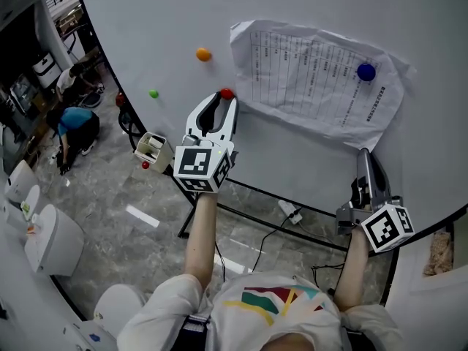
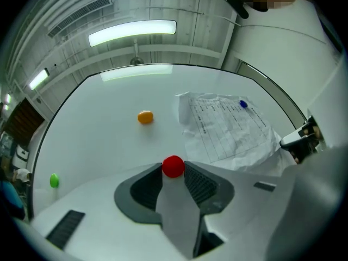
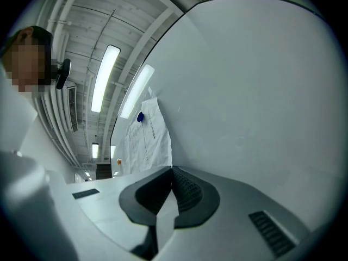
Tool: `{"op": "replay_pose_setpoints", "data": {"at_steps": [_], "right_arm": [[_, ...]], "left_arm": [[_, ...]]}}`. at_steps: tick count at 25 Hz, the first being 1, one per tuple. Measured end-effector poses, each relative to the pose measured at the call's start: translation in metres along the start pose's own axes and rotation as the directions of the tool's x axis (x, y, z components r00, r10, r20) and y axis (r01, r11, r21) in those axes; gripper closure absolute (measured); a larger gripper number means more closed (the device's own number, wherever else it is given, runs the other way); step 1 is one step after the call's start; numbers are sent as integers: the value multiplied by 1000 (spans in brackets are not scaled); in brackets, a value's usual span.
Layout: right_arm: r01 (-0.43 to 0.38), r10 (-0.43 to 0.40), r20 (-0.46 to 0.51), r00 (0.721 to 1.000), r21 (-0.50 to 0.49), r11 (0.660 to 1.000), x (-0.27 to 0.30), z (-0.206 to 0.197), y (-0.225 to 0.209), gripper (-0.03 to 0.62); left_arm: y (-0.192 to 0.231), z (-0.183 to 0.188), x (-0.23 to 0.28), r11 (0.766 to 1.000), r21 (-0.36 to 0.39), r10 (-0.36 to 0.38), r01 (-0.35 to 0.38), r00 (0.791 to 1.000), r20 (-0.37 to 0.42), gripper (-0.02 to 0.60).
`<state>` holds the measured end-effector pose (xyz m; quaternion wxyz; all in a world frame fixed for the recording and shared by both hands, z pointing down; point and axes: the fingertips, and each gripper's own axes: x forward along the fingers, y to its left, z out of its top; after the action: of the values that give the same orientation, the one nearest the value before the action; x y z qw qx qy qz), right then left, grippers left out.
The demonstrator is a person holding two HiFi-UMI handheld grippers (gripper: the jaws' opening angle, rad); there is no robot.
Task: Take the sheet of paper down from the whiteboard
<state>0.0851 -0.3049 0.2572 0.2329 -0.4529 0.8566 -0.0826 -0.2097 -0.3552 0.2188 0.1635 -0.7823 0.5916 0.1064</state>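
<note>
A crumpled printed sheet of paper (image 1: 314,75) hangs on the whiteboard (image 1: 307,159), with a blue magnet (image 1: 365,72) on its upper right corner. My left gripper (image 1: 227,96) is shut on a red magnet (image 1: 227,93) just off the sheet's lower left corner. In the left gripper view the red magnet (image 2: 173,166) sits between the jaw tips, left of the paper (image 2: 228,126). My right gripper (image 1: 363,154) is shut and empty, held below the sheet's lower right part. The right gripper view shows the paper (image 3: 144,137) and blue magnet (image 3: 140,117) far along the board.
An orange magnet (image 1: 203,54) and a green magnet (image 1: 153,93) stick to the board left of the sheet. A small white holder (image 1: 152,151) hangs at the board's lower left edge. A person (image 1: 73,123) crouches on the floor far left, by white stools (image 1: 55,240).
</note>
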Motion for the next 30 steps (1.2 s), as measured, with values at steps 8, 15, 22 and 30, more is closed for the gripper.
{"op": "replay_pose_setpoints", "data": {"at_steps": [8, 15, 22, 30], "right_arm": [[13, -13, -9, 1000, -10, 1000, 0, 0, -2, 580], [24, -25, -21, 999, -42, 999, 5, 0, -3, 580], [63, -69, -47, 996, -125, 990, -2, 2, -4, 580], [73, -86, -56, 995, -197, 978, -12, 6, -3, 580]], "left_arm": [[9, 1, -6, 996, -31, 86, -86, 996, -6, 359], [-44, 59, -23, 999, -1, 42, -42, 990, 135, 359], [-161, 111, 22, 965, 112, -255, 237, 949, 186, 288], [-223, 139, 51, 940, 195, -303, 280, 948, 98, 290]]}}
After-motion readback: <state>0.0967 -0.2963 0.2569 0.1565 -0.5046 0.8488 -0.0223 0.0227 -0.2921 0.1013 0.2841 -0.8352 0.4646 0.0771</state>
